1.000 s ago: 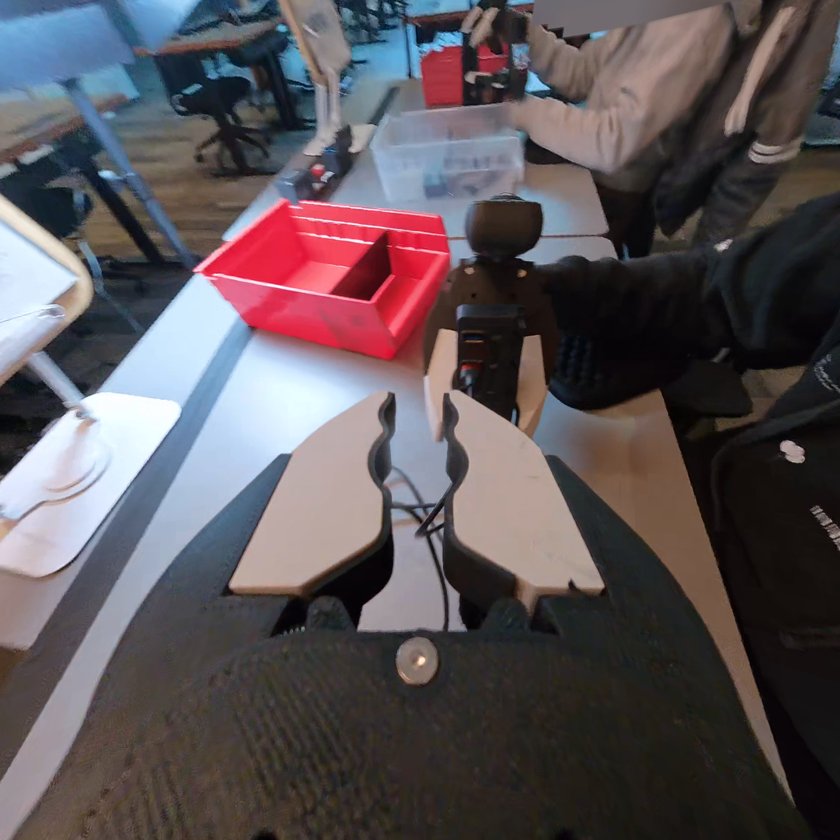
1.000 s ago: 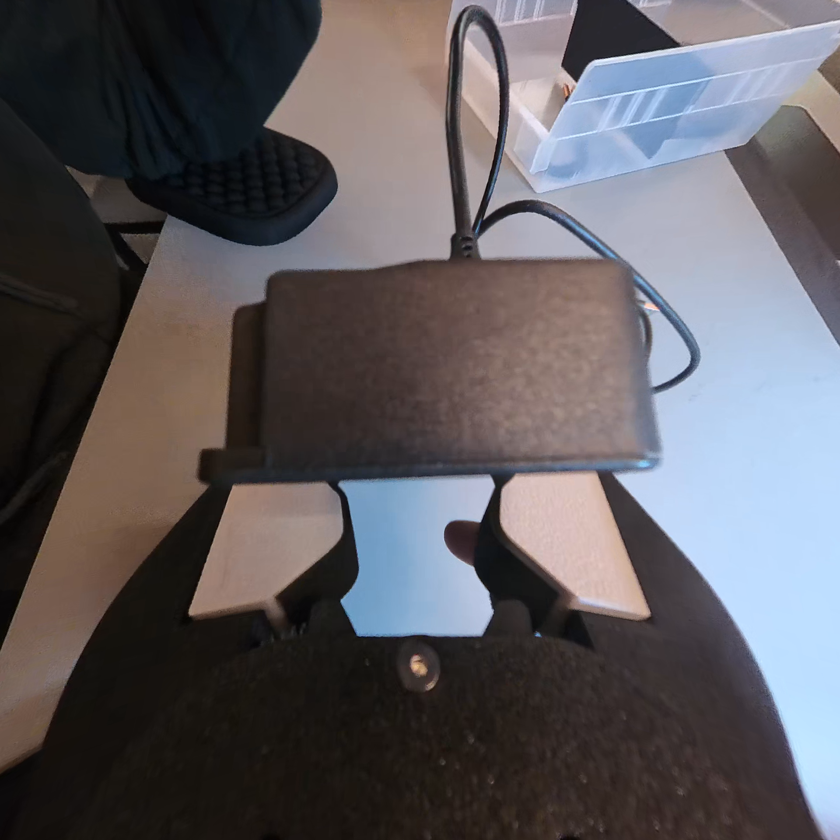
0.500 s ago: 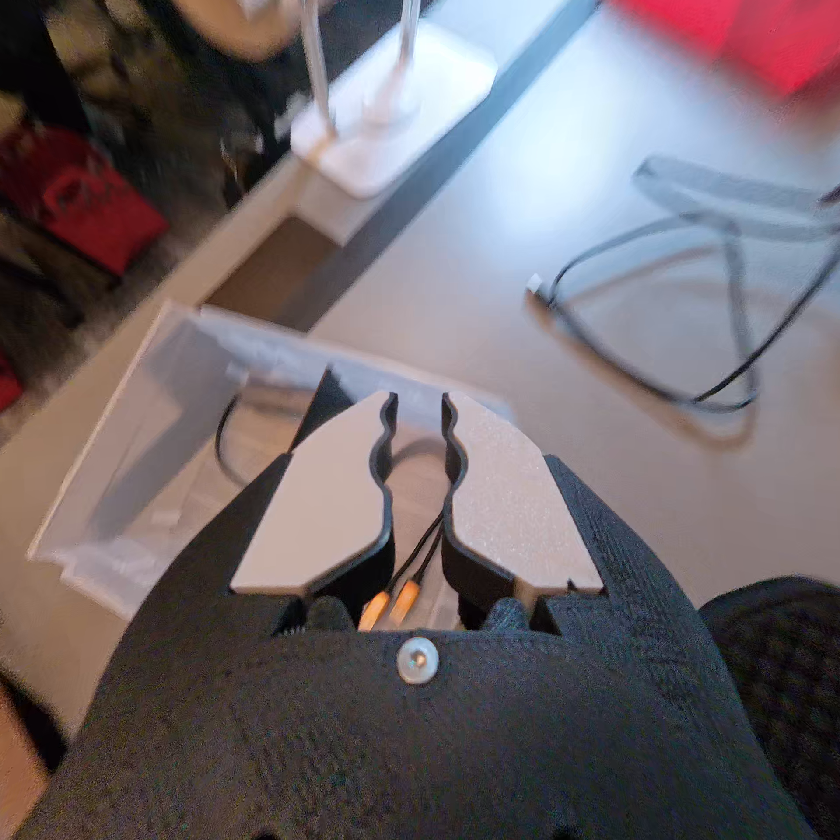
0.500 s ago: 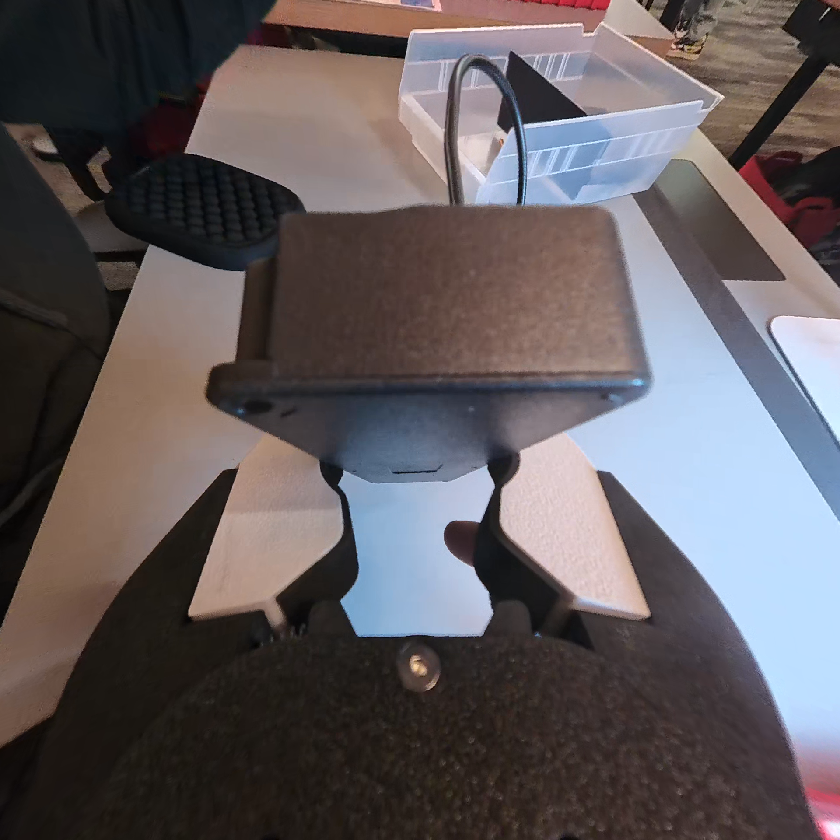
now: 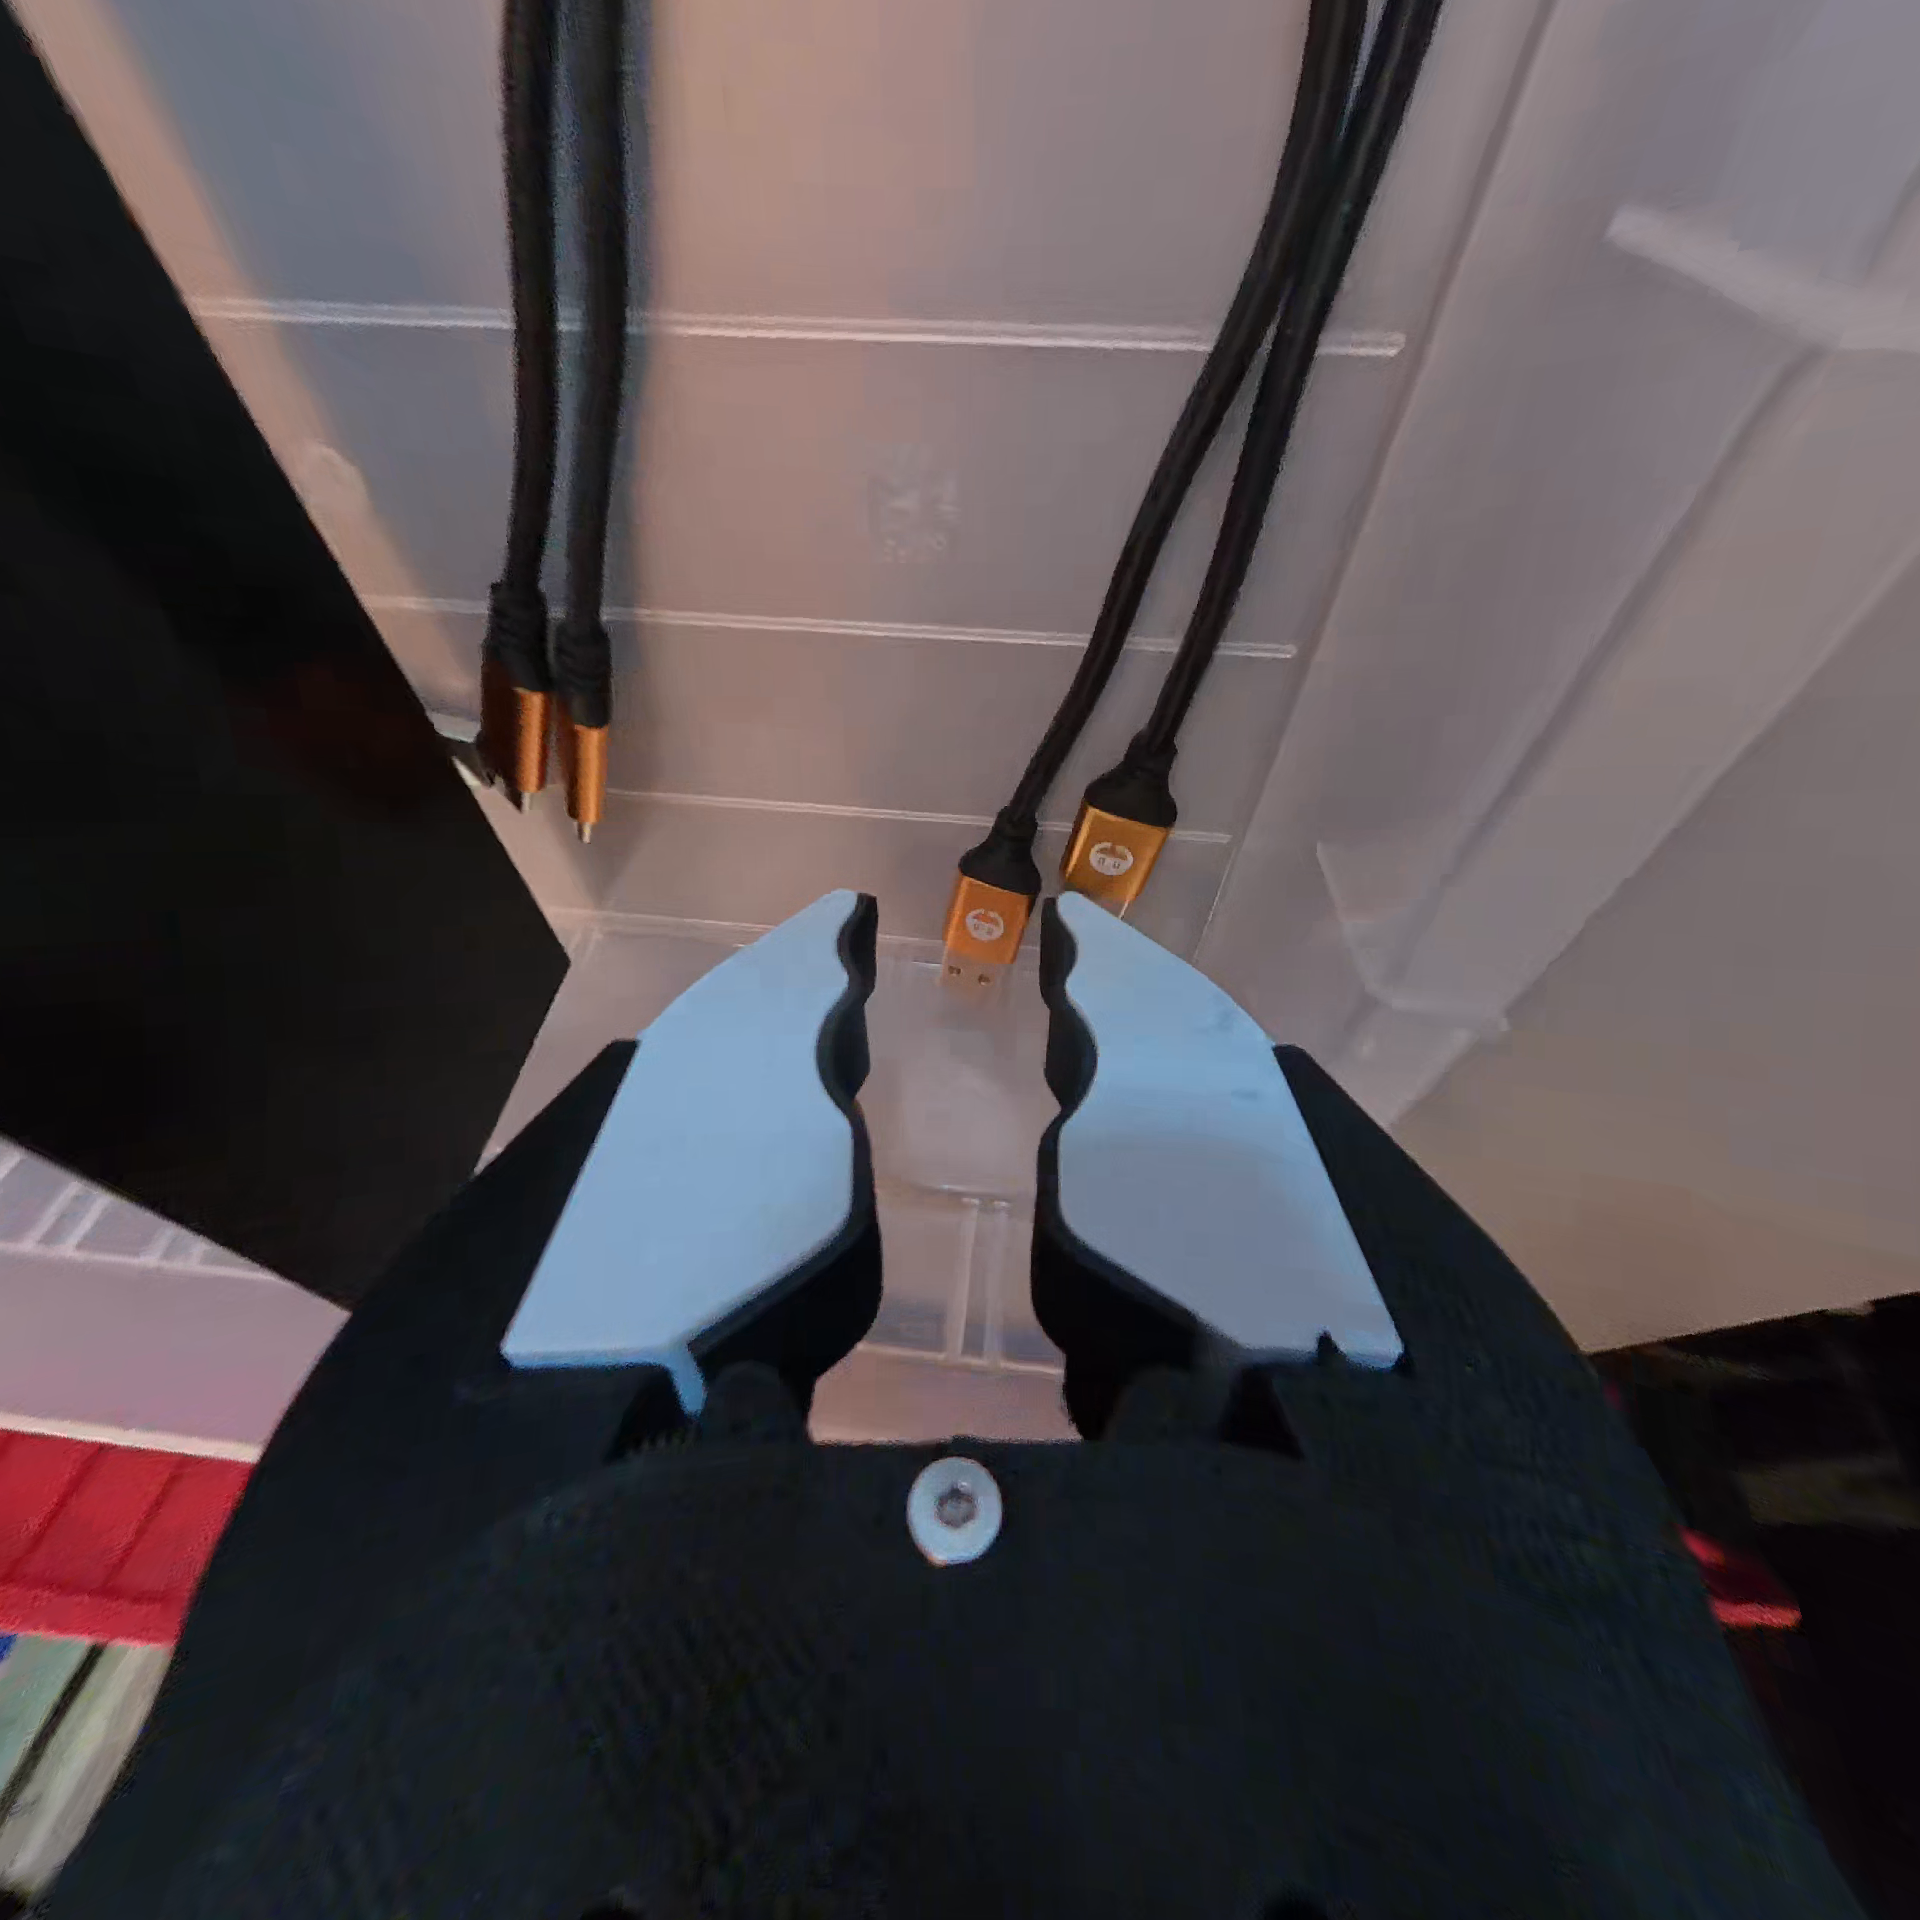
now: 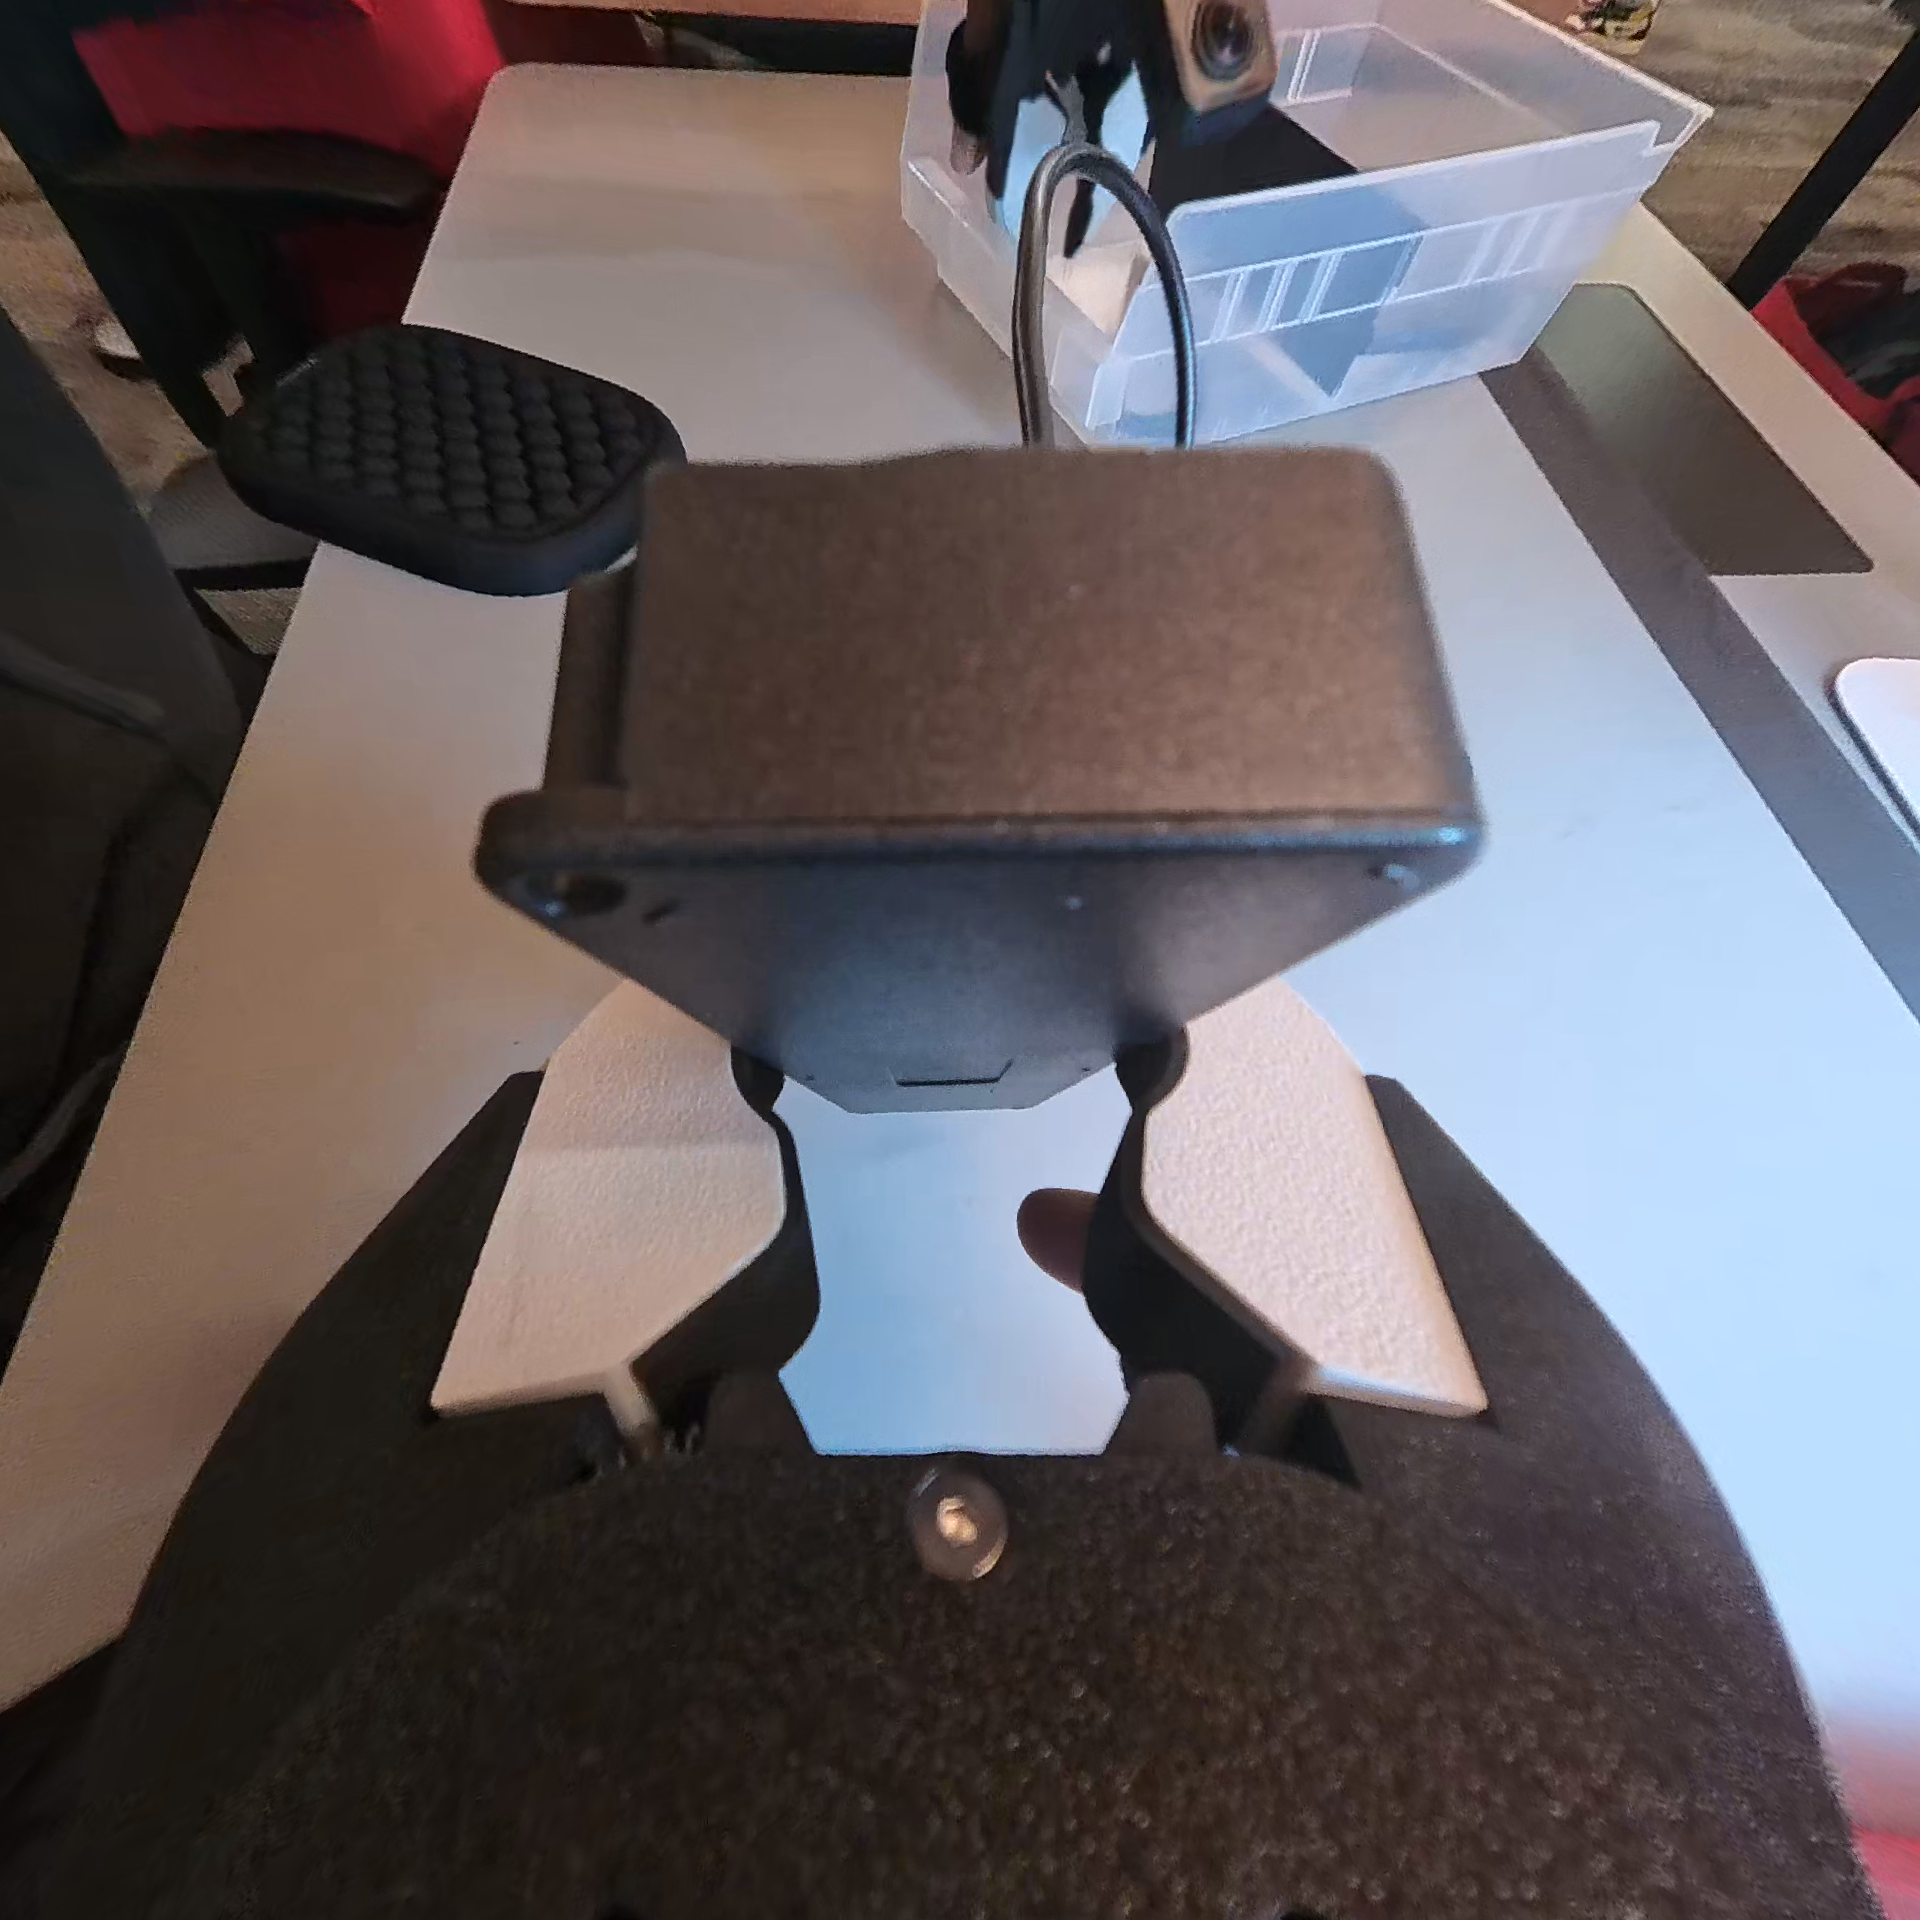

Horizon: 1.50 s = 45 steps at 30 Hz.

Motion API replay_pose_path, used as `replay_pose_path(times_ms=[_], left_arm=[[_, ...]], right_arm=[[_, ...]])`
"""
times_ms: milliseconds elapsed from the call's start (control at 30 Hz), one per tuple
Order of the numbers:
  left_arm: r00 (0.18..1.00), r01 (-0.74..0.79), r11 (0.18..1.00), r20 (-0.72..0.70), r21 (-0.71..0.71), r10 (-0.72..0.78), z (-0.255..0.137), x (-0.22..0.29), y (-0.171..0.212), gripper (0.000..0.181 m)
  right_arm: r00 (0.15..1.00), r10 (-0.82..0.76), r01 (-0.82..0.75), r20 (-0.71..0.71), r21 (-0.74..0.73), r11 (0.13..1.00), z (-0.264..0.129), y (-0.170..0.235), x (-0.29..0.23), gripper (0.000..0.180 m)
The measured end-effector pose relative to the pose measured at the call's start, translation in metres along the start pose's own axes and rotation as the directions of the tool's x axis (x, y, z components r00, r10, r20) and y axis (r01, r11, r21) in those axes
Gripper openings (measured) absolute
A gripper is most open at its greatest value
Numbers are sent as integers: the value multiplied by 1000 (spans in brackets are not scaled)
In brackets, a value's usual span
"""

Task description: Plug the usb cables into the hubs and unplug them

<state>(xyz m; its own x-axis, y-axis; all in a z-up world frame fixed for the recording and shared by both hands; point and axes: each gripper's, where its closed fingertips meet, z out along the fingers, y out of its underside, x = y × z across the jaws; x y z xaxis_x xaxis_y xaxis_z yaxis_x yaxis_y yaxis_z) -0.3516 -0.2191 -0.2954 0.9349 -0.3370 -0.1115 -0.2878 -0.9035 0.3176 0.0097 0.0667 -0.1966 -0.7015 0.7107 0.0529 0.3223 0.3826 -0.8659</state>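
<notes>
My left gripper [image 5: 956, 920] is open and empty, low inside the clear plastic bin [image 5: 1039, 468]. Black braided USB cables with orange plugs lie on the bin floor. One USB-A plug [image 5: 982, 925] lies just ahead of the gap between my fingertips, and a second [image 5: 1117, 857] lies beside it on the right. Two smaller orange plugs [image 5: 551, 743] lie further left. My right gripper [image 6: 951, 1060] is shut on a black USB hub [image 6: 997, 727], held tilted above the white table [image 6: 520, 935]. The hub's cable [image 6: 1101, 260] loops up behind it.
A black divider [image 5: 208, 727] stands in the bin at the left. In the right wrist view the bin [image 6: 1455, 208] sits at the table's far end with the left gripper [image 6: 1049, 94] in it. A black chair armrest [image 6: 447, 468] overlaps the table's left edge. A dark strip [image 6: 1714, 582] runs down the right. Some 50 centimeters of space lies between my two pairs of fingers.
My left gripper has swung from the table over to the clear bin and dropped close to the orange plugs. My right gripper has raised and tilted the hub, then held steady.
</notes>
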Motion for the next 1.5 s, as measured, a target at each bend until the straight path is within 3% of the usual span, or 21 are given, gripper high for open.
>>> replay_pose_path(times_ms=[233, 367, 467, 600, 667, 767, 833, 967, 1100, 1200, 1300, 1500], left_arm=[[998, -15, 999, -57, -31, 13, 3, 4, -4, 16], [996, 69, 982, -62, 174, -59, -33, 3, -17, 15], [990, 140, 906, -66, 399, -124, -89, 1, -25, 15], [989, 143, 671, -71, 728, -133, -189, 17, -40, 13], [987, 119, 468, -52, 875, -154, -243, 29, -51, 10], [986, 114, 165, -92, 980, -136, -304, 66, -61, 7], [987, 118, 49, -112, 992, -115, -321, 91, -67, 7], [986, 151, -77, -156, 986, -61, -325, 134, -80, 7], [976, 217, -79, -218, 973, 1, -308, 163, -92, 7], [964, 265, -26, -264, 964, 28, -294, 174, -95, 7], [959, 268, 105, -276, 958, 70, -273, 194, -101, 7], [932, 269, 321, -330, 908, 152, -204, 228, -155, 7]], right_arm=[[1000, 14, -14, 2, 14, 1000, -1, 1, 2, 64], [1000, 13, -13, -1, 29, 1000, -6, 1, 3, 64], [1000, 9, -9, -3, 47, 999, -11, -3, 4, 64], [1000, 0, 0, -9, 68, 998, -16, -8, 3, 64], [1000, -7, 8, -14, 80, 997, -19, -11, 2, 64], [1000, -15, 17, -20, 100, 995, -23, -16, 0, 64], [1000, -17, 19, -21, 115, 993, -25, -19, -1, 64], [1000, -9, 12, -25, 137, 991, -29, -21, 0, 64], [1000, -2, 6, -28, 145, 989, -32, -21, 2, 64], [1000, 2, 2, -28, 146, 989, -32, -20, 3, 64], [1000, 7, -3, -25, 143, 990, -31, -19, 4, 64], [1000, 11, -10, -11, 132, 991, -25, -16, 3, 64]])
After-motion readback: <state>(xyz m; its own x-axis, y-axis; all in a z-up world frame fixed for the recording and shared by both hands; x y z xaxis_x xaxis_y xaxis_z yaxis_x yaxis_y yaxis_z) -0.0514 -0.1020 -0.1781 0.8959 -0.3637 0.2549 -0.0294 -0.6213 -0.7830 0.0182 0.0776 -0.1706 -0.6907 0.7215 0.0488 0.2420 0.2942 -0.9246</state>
